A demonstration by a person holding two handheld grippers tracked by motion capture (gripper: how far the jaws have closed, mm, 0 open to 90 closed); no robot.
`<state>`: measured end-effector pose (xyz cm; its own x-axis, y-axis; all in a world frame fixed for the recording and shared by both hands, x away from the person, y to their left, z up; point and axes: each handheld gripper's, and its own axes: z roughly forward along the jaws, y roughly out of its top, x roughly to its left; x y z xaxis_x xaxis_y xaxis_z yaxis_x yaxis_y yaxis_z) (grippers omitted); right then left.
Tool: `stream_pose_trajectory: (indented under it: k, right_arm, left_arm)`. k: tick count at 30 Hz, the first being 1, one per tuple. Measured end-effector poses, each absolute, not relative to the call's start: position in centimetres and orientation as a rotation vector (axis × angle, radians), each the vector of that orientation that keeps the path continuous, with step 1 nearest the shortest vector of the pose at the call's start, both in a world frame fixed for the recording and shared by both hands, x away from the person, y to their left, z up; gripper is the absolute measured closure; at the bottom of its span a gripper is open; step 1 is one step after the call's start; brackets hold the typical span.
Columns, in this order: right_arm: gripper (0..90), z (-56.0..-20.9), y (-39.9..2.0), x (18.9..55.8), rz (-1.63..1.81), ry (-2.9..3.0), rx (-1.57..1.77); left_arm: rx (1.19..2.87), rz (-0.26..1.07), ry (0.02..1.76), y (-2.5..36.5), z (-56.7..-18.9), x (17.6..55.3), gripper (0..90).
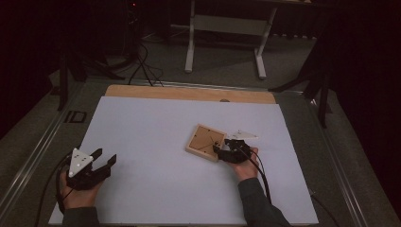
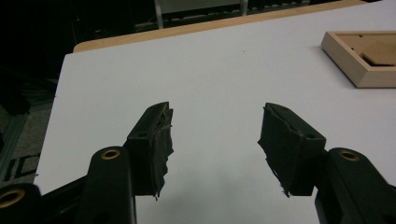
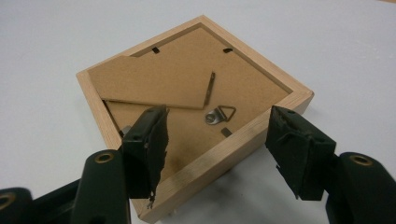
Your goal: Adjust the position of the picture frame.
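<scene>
Frame (image 3: pixel 196 112) of pale wood lies face down on the white sheet (image 1: pixel 156 142) — backing board up. My right claw (image 3: pixel 217 149) gapes over its near edge, one jaw inside, one outside. My left claw (image 2: pixel 215 140) rests apart, spread wide, empty.

Table (image 1: pixel 156 142) seen from above, facing forward; frame (image 3: pixel 187 107) viewed close past right jaws, farther beyond left jaws.
</scene>
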<state>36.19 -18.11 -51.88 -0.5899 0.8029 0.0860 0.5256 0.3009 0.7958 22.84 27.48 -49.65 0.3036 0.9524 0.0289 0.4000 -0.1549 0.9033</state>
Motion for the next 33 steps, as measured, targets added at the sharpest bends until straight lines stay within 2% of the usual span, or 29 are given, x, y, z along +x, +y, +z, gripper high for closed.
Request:
stream_pose_trajectory:
  k: [24,29,33]
  right_arm:
    - [46.4,-52.6,-18.6,36.3,1.214,2.274,1.276]
    - [54.4,-52.7,-18.9,36.2,1.24,2.28,1.27]
    - [56.8,-52.7,-19.0,36.1,1.254,2.281,1.266]
  left_arm:
    - [1.762,0.809,1.171,26.0,-49.5,22.8,43.0]
    - [1.777,0.798,1.149,25.3,-49.5,22.8,43.0]
    - [1.79,0.789,1.129,24.8,-49.5,22.9,43.0]
